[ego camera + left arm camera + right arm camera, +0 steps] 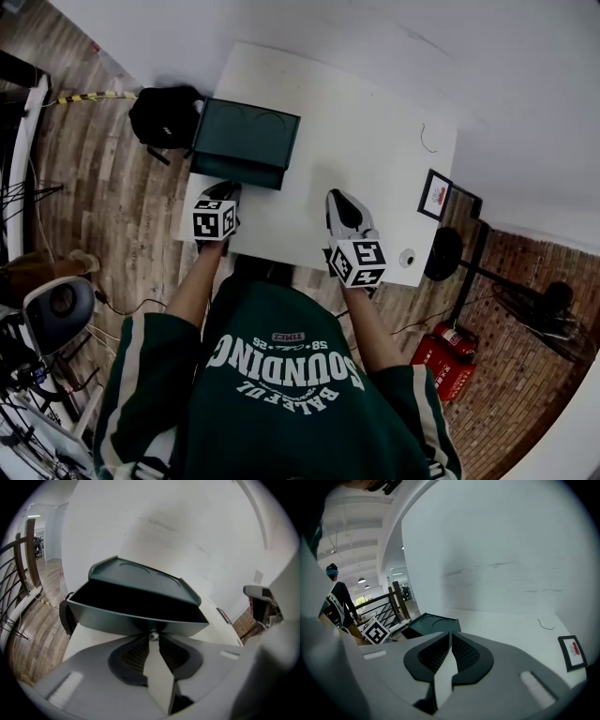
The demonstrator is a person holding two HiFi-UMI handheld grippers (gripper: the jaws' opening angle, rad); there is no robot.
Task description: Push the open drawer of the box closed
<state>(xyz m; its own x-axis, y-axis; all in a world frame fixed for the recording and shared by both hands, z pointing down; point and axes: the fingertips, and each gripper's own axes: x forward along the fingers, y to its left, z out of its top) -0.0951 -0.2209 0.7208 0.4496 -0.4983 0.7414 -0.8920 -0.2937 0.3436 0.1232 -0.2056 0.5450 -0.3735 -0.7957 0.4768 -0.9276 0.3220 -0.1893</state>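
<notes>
A dark green box (248, 131) stands at the table's far left, and its drawer (236, 172) is pulled out toward me. In the left gripper view the drawer's hollow (136, 603) is dark and looks empty, and its front panel carries a small metal knob (153, 633). My left gripper (153, 638) is shut, and its tips sit right at that knob; it also shows in the head view (225, 193), up against the drawer front. My right gripper (338, 200) is shut on nothing and hovers over bare table right of the box (432, 622).
The white table (375, 159) holds a small framed card (435, 195), a thin wire (427, 141) and a round white item (406, 258). A black backpack (165, 116) leans at the table's left. A red case (448, 362) lies on the floor. A person (338, 597) stands far off.
</notes>
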